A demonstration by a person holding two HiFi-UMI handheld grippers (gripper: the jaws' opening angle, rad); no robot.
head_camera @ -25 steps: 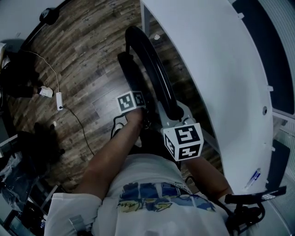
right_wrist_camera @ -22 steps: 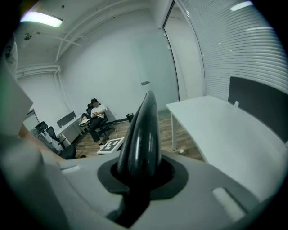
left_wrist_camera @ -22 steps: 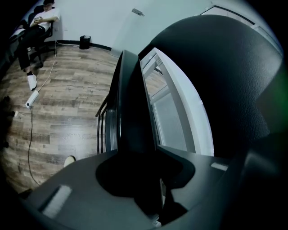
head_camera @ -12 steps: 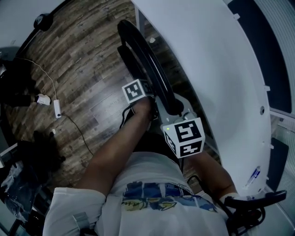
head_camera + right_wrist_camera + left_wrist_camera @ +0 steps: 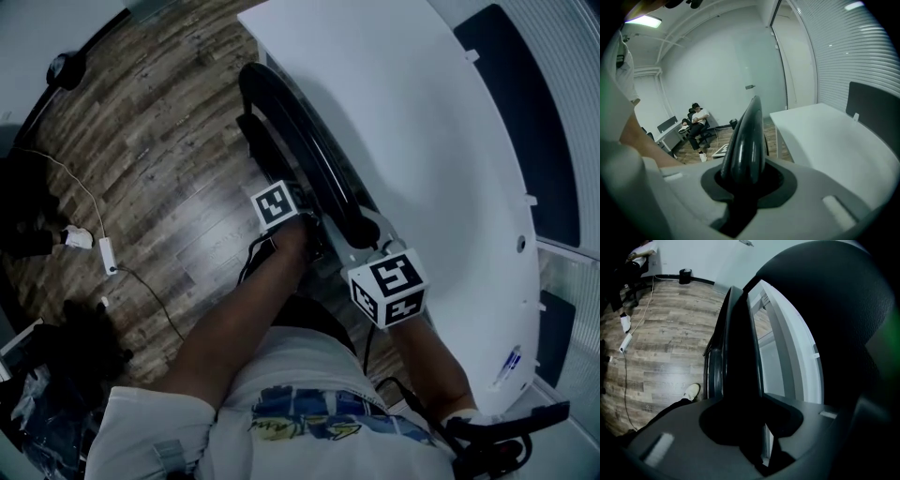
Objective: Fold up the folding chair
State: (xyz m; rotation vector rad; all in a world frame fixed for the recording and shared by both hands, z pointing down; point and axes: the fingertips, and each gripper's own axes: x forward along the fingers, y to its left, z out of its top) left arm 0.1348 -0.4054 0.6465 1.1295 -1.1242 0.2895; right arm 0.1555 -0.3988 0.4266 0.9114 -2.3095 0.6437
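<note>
The black folding chair (image 5: 302, 141) stands folded flat and upright beside the white table (image 5: 422, 141). My left gripper (image 5: 311, 236) is shut on the chair's dark folded seat and frame (image 5: 738, 348), which fills the gap between its jaws in the left gripper view. My right gripper (image 5: 364, 234) holds the rounded top of the backrest (image 5: 747, 136). Its jaws have just been opening a little, but the backrest still sits tight between the pads (image 5: 740, 187). The fingertips of both grippers are hidden behind the chair in the head view.
The white table's edge (image 5: 825, 136) runs close along the chair's right side. Wooden floor lies to the left, with a cable and adapter (image 5: 103, 253) on it. My shoe (image 5: 691, 391) is near the chair's foot. A seated person (image 5: 698, 119) is far back by the wall.
Both grippers have carried the folded chair across the floor alongside the table. The floor cable has slid down and left in the head view. Both grips look unchanged.
</note>
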